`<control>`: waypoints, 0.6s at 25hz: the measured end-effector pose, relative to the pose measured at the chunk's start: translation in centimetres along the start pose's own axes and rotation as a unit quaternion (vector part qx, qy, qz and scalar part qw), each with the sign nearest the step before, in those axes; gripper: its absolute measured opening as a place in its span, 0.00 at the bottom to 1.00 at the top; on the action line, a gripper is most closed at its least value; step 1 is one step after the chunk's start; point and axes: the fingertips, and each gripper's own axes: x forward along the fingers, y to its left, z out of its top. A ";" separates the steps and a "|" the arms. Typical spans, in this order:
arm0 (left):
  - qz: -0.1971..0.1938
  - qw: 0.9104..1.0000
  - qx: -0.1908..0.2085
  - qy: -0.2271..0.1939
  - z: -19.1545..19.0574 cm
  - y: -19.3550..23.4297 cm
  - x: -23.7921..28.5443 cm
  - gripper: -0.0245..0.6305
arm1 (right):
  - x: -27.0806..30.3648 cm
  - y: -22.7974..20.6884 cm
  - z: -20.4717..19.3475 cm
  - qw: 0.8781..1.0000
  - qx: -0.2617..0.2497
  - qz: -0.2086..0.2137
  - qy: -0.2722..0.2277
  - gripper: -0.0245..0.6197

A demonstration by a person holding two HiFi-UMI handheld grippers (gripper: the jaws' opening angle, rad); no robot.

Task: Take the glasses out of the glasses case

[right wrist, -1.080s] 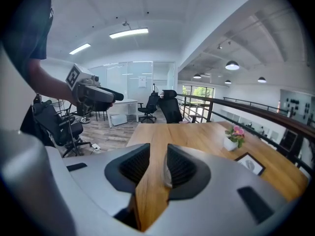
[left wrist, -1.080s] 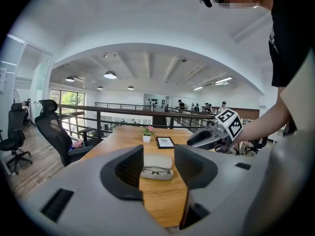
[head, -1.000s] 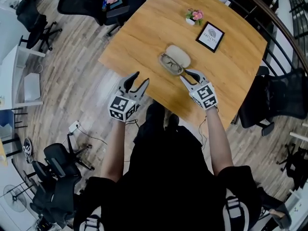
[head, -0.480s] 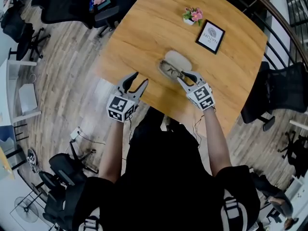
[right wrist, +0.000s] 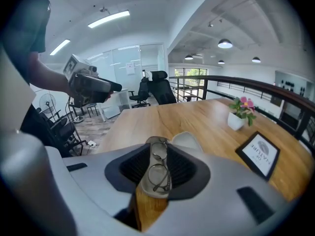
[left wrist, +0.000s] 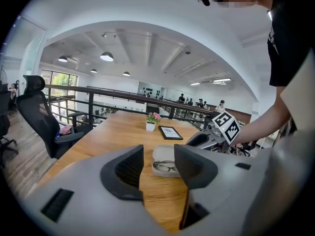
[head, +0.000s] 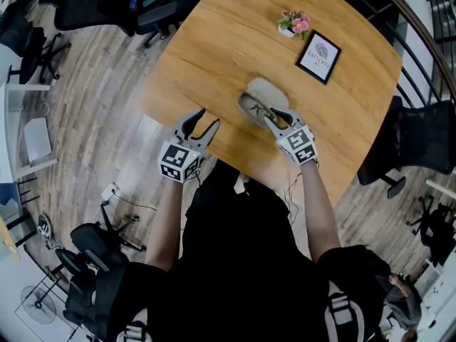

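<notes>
An open beige glasses case (head: 265,93) lies mid-table with thin-rimmed glasses (head: 254,107) resting in its lower half. My right gripper (head: 276,115) is at the case's near right end; in the right gripper view the case (right wrist: 153,181) and glasses (right wrist: 158,168) lie between its spread jaws, and no squeeze on the case shows. The lid (right wrist: 184,140) stands open beyond. My left gripper (head: 206,120) hovers open over the table's near left edge, nothing between its fingers. From it, the case (left wrist: 165,156) shows ahead, with the right gripper (left wrist: 199,139) beside it.
On the round wooden table (head: 214,48), a small flower pot (head: 293,24) and a framed picture (head: 318,53) stand beyond the case. Black office chairs (head: 420,141) ring the table, and a railing (head: 420,41) runs at the right. A person's body fills the near foreground.
Both grippers have come lower and closer to the table. The right one has slid in over the case's near end. The case and glasses have stayed put.
</notes>
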 end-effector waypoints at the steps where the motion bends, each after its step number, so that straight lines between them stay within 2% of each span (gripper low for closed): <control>1: 0.000 1.000 -0.001 0.002 -0.2 0.2 0.2 0.36 | 0.4 -0.1 -0.4 1.000 0.001 0.000 0.004 0.22; 15: -0.018 0.998 -0.015 0.057 -4.2 1.5 2.3 0.36 | 4.6 -0.8 -3.3 0.998 0.024 0.015 0.054 0.20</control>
